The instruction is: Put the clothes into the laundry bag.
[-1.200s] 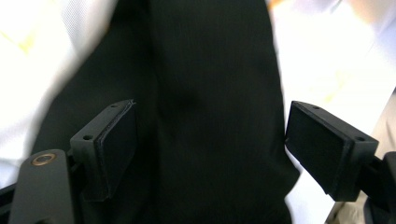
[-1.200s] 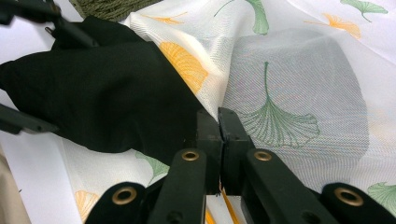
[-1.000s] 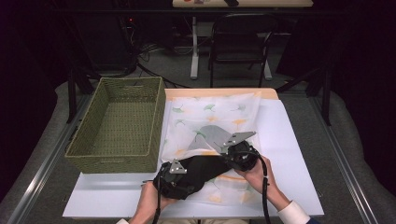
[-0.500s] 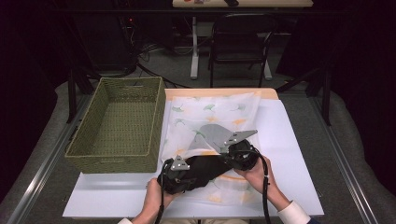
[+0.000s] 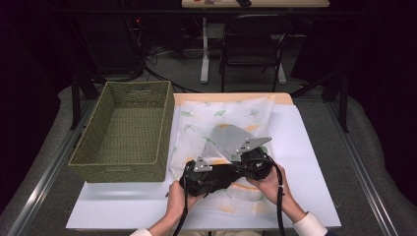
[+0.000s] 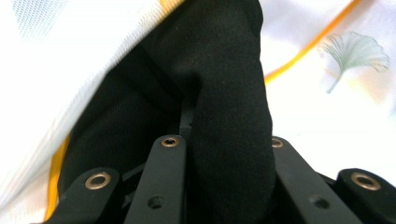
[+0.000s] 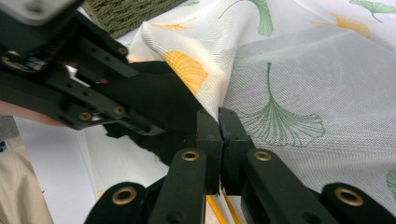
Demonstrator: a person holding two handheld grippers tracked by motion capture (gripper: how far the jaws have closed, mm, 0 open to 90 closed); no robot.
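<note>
At the lower centre of the high view, your left claw point(image 5: 216, 178) is clamping a fold of the black cloth point(image 6: 224, 107), its jaws having just been closing on it. Your right claw point(image 7: 218, 122) is pinching shut on the same cloth's edge, and the ginkgo-print cloth point(image 5: 221, 118) on the surface is bunching against it, so you are risking dragging that along too.

Overhead forward-down — two close jaw-cams

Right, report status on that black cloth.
Left tongs just closed on black cloth. Right tongs shut on its other end. Cloth lies on ginkgo-print sheet. Basket beside, nothing blocking.
</note>
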